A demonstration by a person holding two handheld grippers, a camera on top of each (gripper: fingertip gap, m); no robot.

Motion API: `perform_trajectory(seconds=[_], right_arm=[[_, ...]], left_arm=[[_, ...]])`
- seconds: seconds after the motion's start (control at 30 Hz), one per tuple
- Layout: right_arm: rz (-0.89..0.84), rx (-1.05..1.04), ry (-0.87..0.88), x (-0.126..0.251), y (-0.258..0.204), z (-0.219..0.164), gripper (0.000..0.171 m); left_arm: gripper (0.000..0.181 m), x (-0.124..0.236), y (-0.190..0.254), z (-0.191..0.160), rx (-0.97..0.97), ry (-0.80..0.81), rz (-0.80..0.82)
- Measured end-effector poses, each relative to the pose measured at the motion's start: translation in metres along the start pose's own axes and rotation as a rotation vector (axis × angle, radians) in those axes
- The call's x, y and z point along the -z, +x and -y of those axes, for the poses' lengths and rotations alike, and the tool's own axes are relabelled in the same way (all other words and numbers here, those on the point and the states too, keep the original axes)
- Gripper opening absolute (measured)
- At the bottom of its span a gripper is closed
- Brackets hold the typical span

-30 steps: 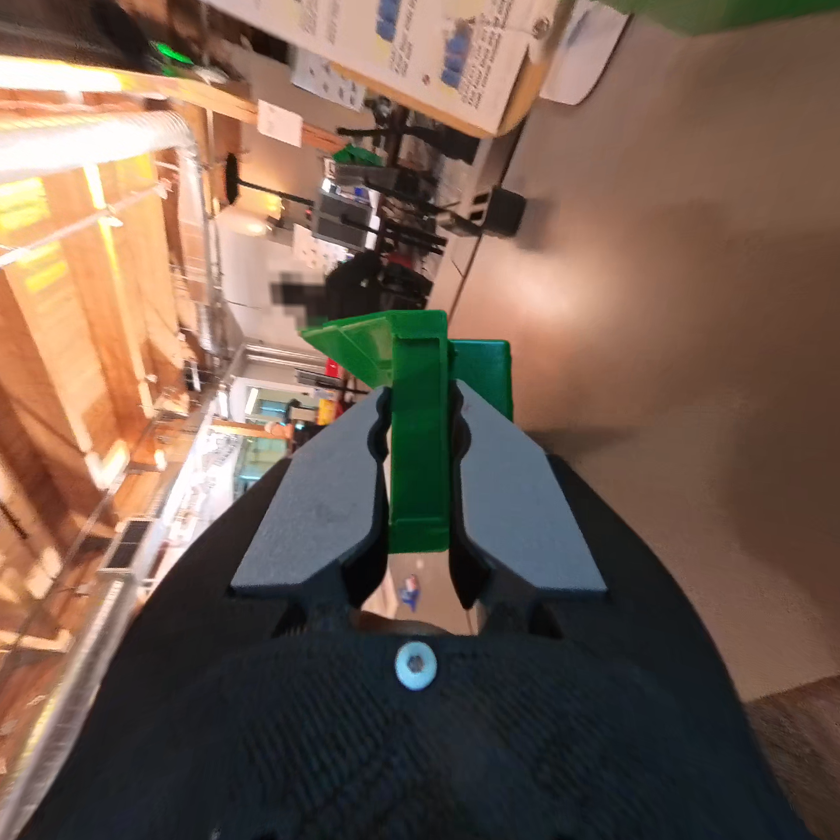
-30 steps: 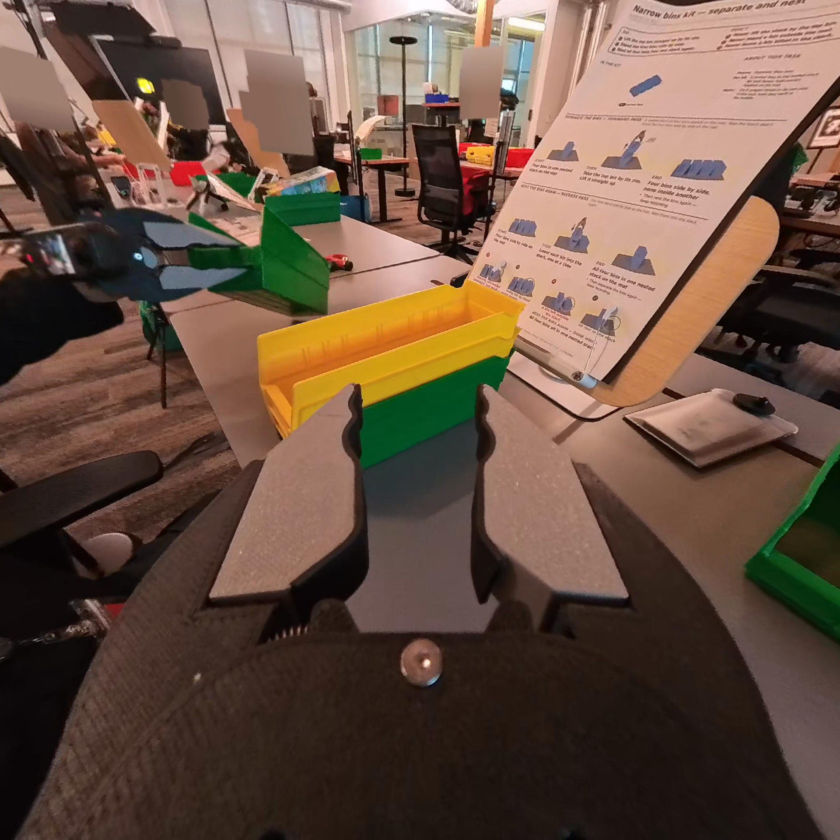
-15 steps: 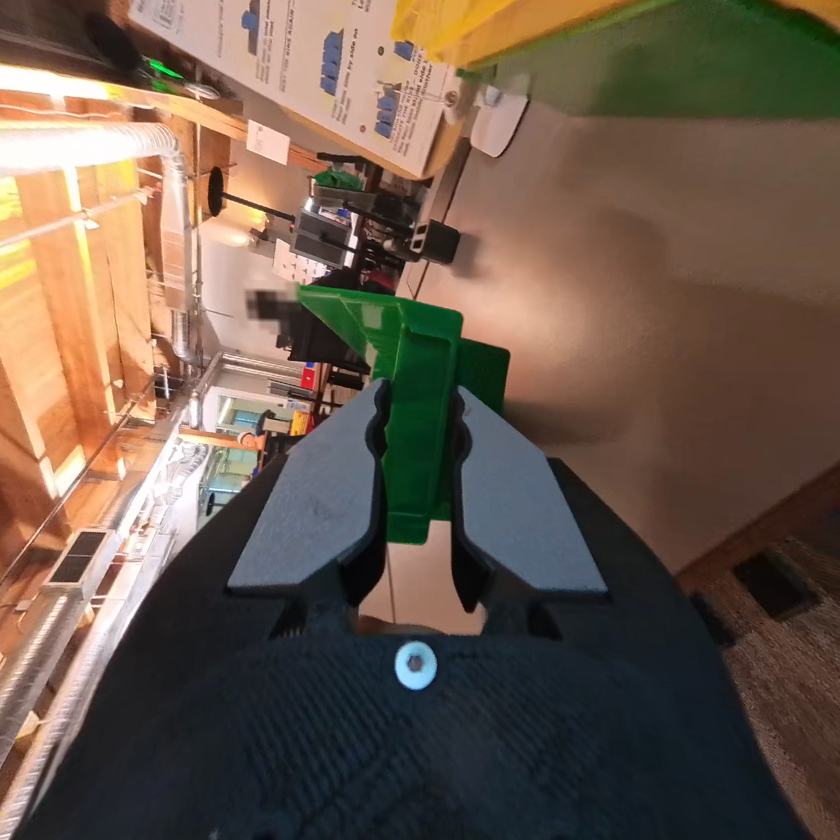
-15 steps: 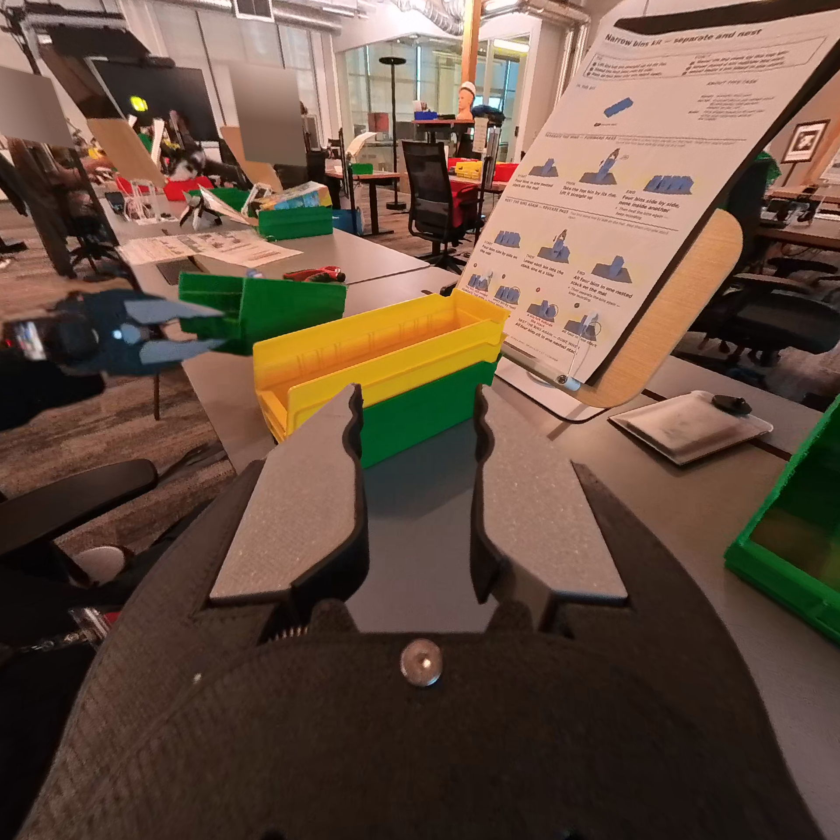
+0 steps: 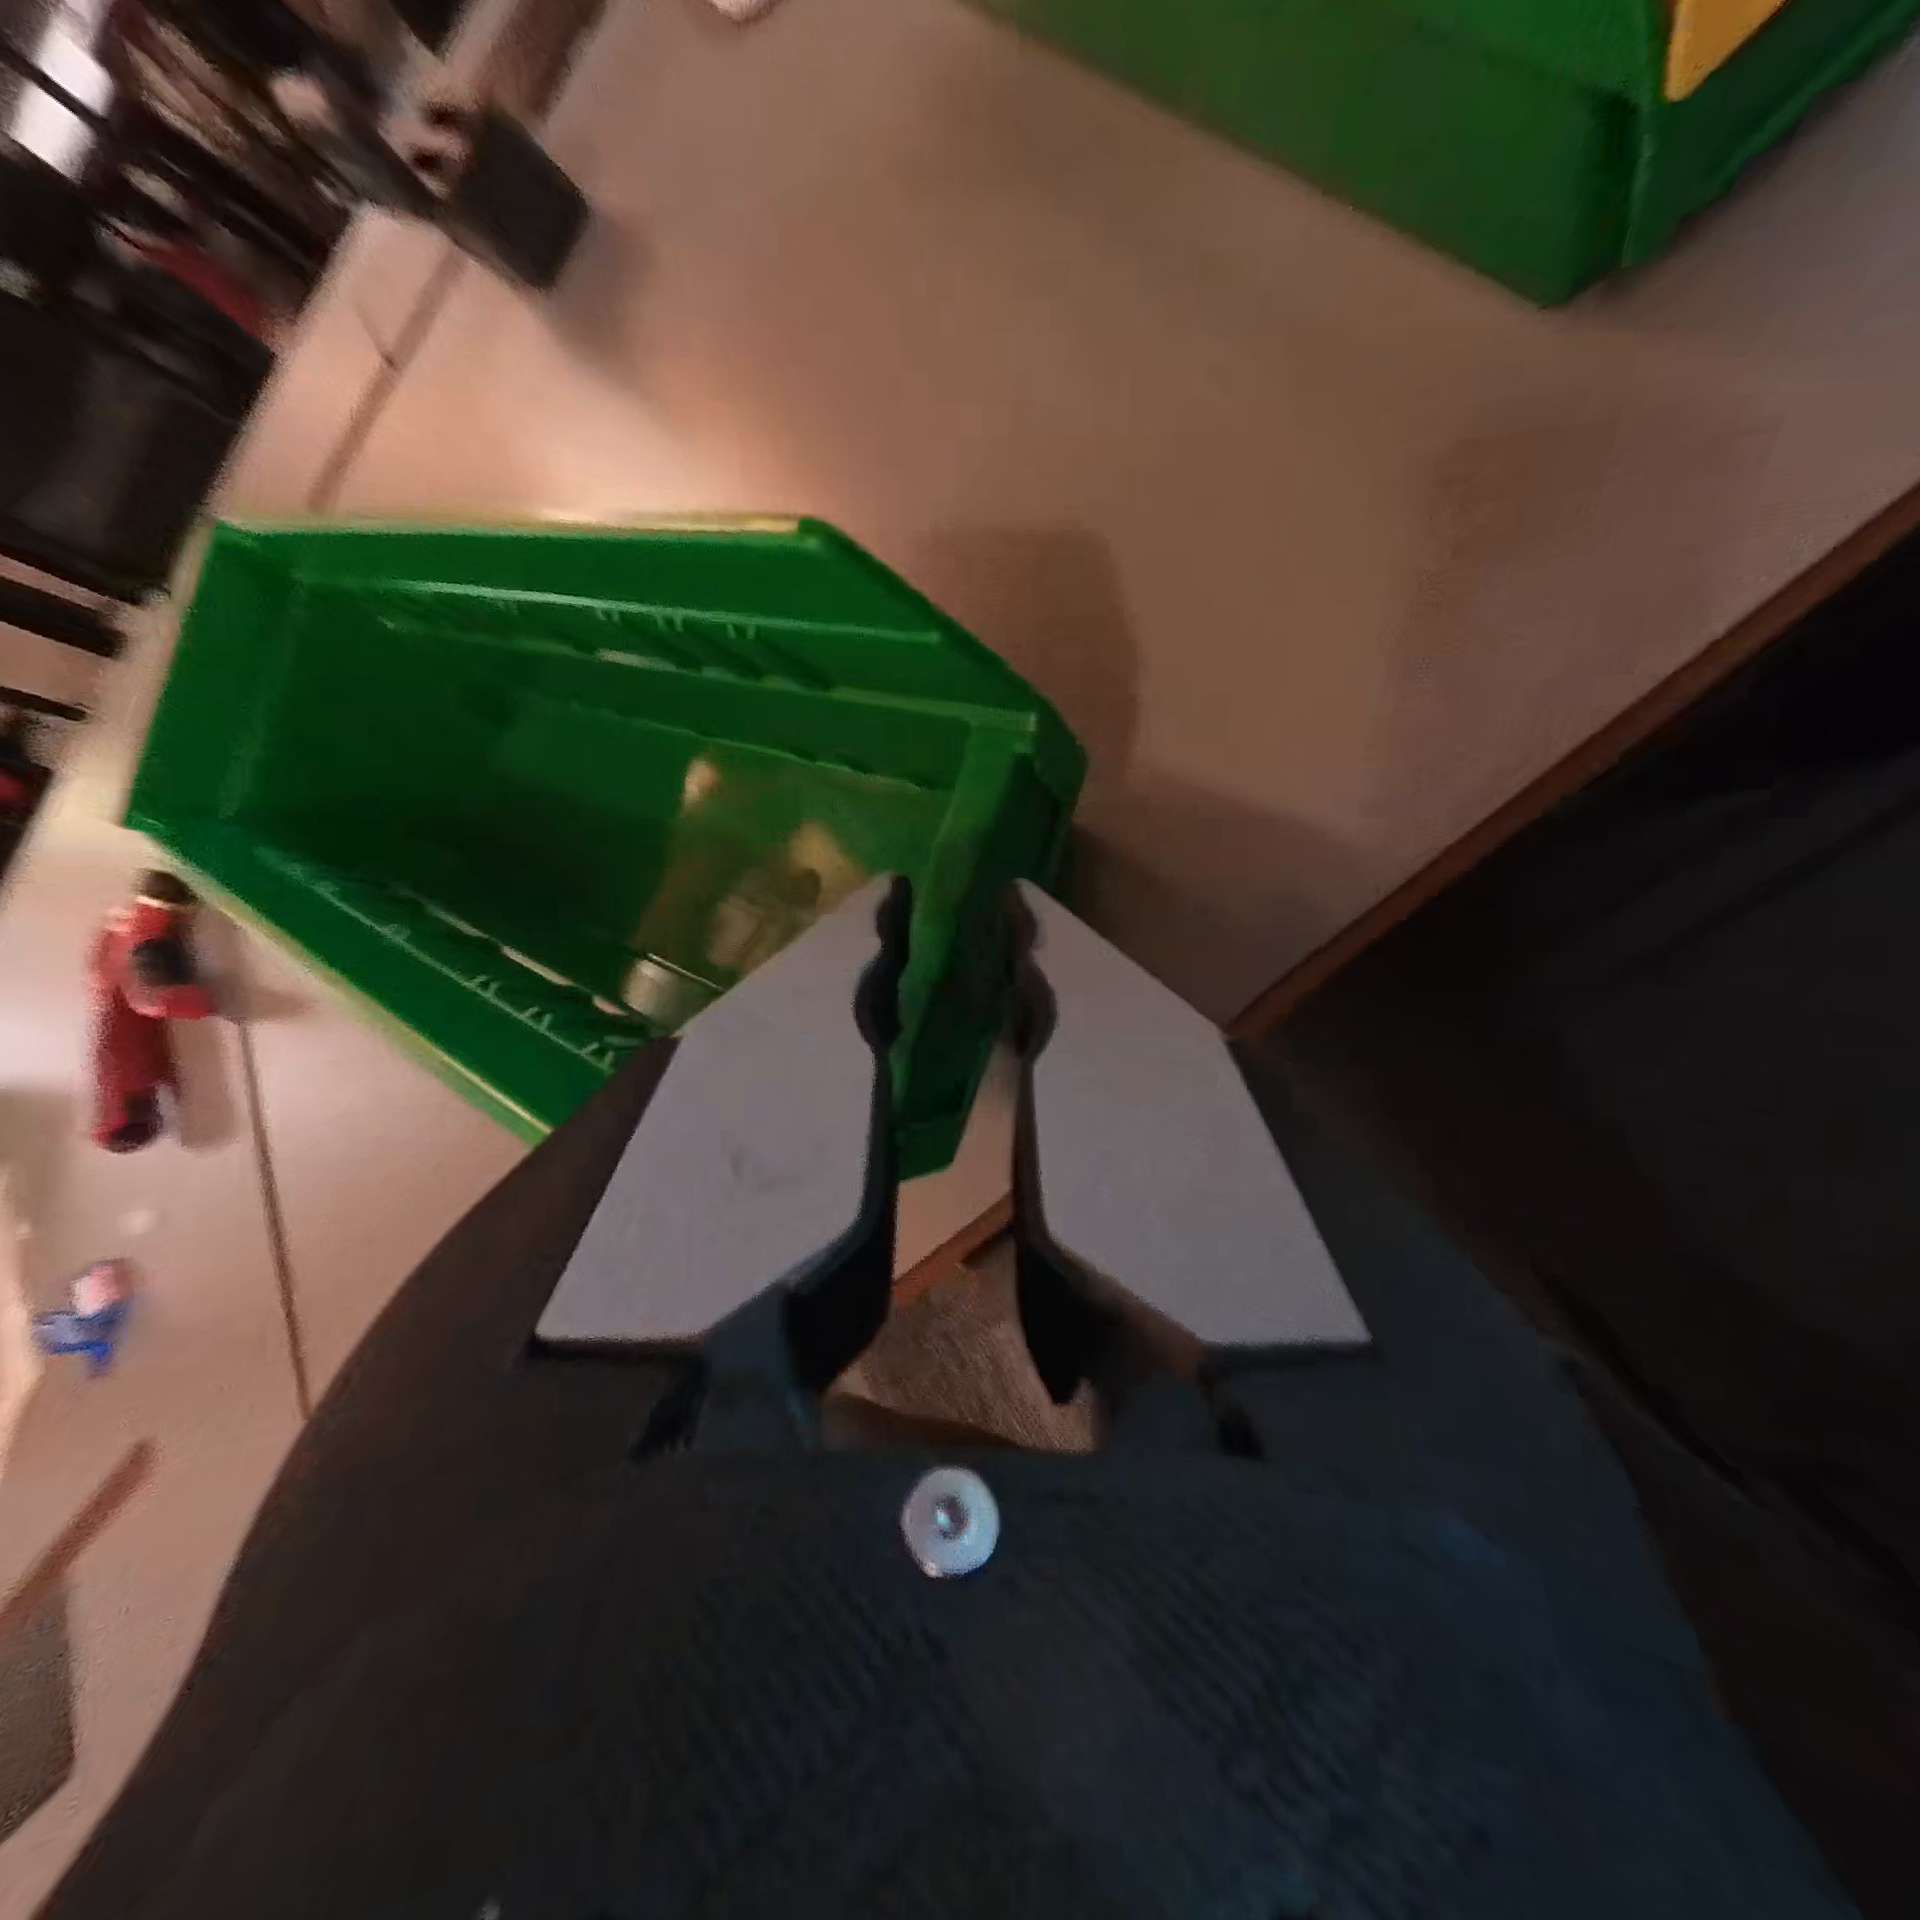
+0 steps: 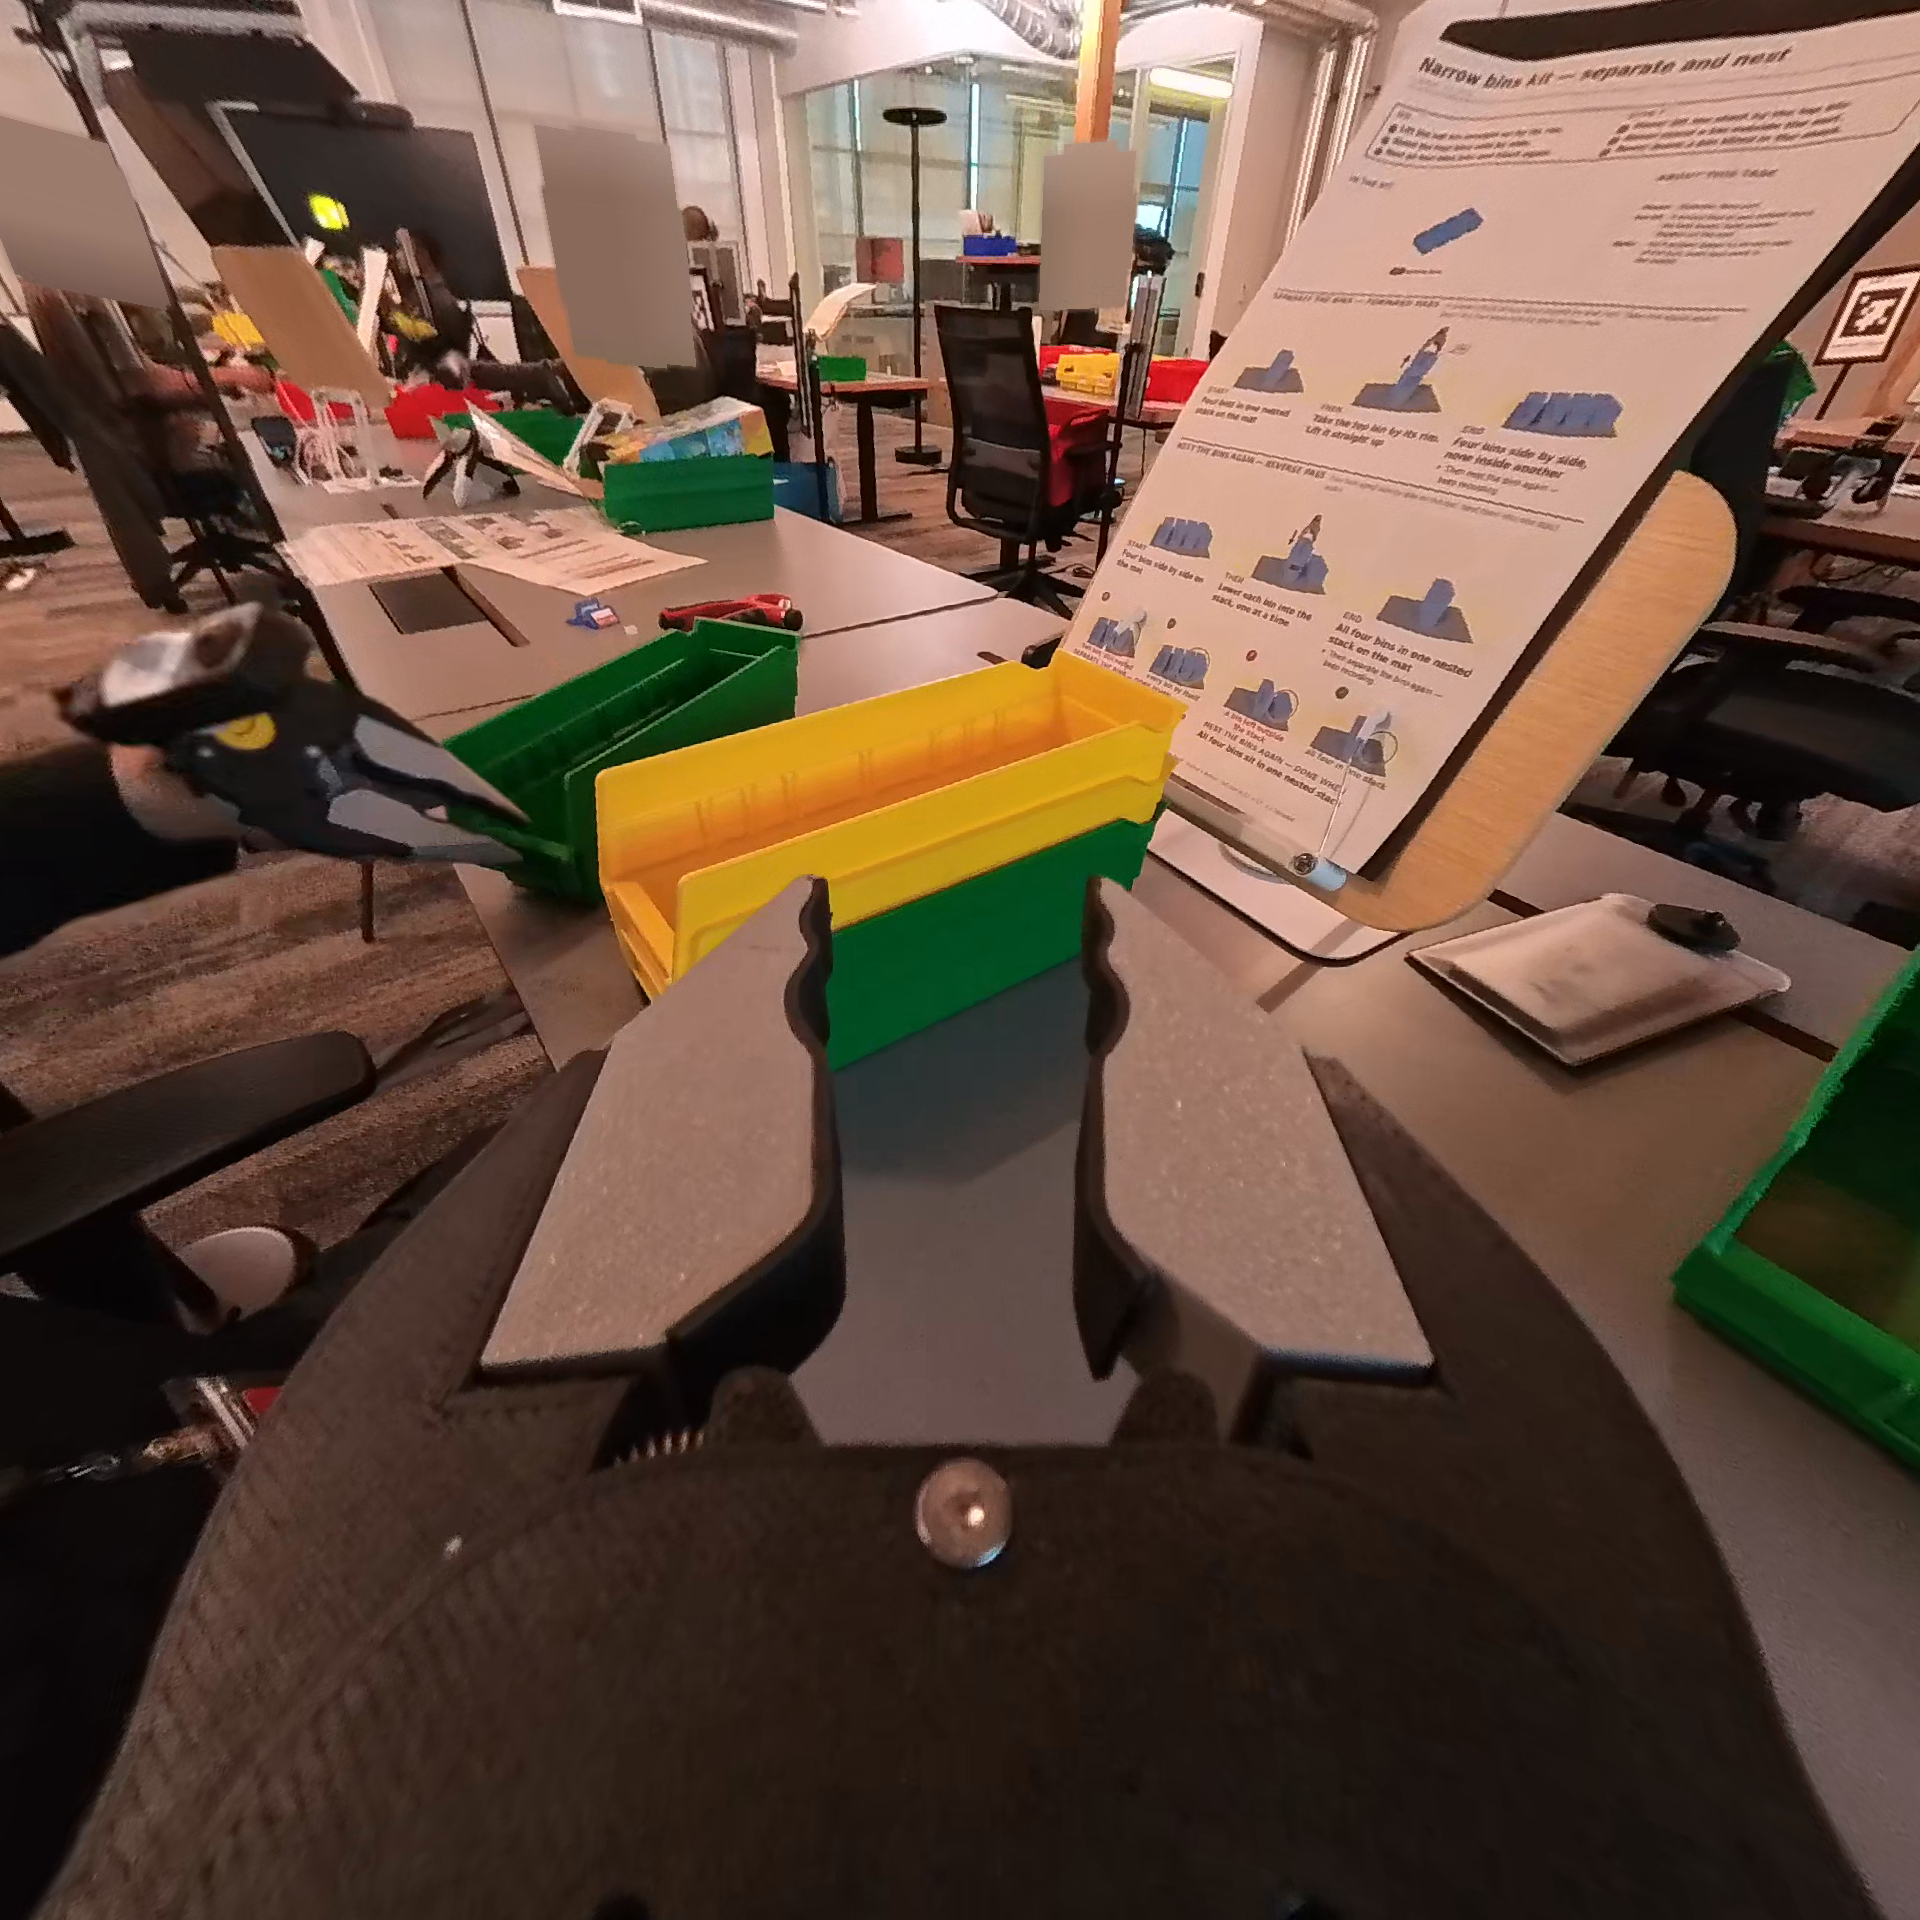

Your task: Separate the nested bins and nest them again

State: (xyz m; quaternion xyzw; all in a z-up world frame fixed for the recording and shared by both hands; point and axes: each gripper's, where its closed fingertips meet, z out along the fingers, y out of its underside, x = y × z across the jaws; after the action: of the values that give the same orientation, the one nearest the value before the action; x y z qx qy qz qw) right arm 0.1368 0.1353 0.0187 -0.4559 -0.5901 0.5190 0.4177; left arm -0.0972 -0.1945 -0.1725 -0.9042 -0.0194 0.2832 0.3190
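My left gripper [image 5: 951, 935] is shut on the near end wall of a long green bin [image 5: 540, 769]. The bin lies on the table near its front edge, open side up. In the right wrist view the same gripper [image 6: 509, 831] and green bin [image 6: 644, 707] sit just left of the nested stack. The stack is yellow bins [image 6: 894, 790] inside a green bin [image 6: 977, 935], which also shows in the left wrist view [image 5: 1403, 135]. My right gripper [image 6: 951, 935] is open and empty, hovering over the table just in front of the stack.
A slanted instruction board [image 6: 1455, 468] on a wooden stand stands behind the stack at the right. A flat grey tray [image 6: 1590, 977] lies right of it. Another green bin [image 6: 1829, 1278] is at the far right edge. An office chair arm [image 6: 177, 1122] is at lower left.
My left gripper has carried the green bin down from the air and turned it level, so it now lies on the table left of the stack. My right gripper has hardly moved.
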Motion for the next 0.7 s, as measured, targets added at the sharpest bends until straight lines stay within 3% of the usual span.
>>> perform_trajectory(seconds=[0.1,0.3,0.43,0.6,0.7], right_arm=[[0.003,-0.003,-0.012,-0.001,0.0,-0.003,0.045],[0.011,-0.009,-0.019,-0.003,0.001,-0.005,0.045],[0.011,0.001,-0.048,-0.005,0.003,-0.011,0.045],[0.011,0.007,-0.058,-0.004,0.004,-0.013,0.045],[0.013,0.0,-0.054,-0.002,0.004,-0.013,0.044]], left_arm=[[0.032,-0.005,0.004,-0.01,-0.006,-0.104,-0.107],[0.028,-0.021,-0.004,-0.024,-0.049,-0.28,-0.141],[0.04,-0.024,0.002,-0.03,-0.069,-0.361,-0.231],[0.026,-0.028,0.01,-0.036,-0.053,-0.416,-0.37],[0.024,-0.033,0.008,-0.032,-0.079,-0.411,-0.363]])
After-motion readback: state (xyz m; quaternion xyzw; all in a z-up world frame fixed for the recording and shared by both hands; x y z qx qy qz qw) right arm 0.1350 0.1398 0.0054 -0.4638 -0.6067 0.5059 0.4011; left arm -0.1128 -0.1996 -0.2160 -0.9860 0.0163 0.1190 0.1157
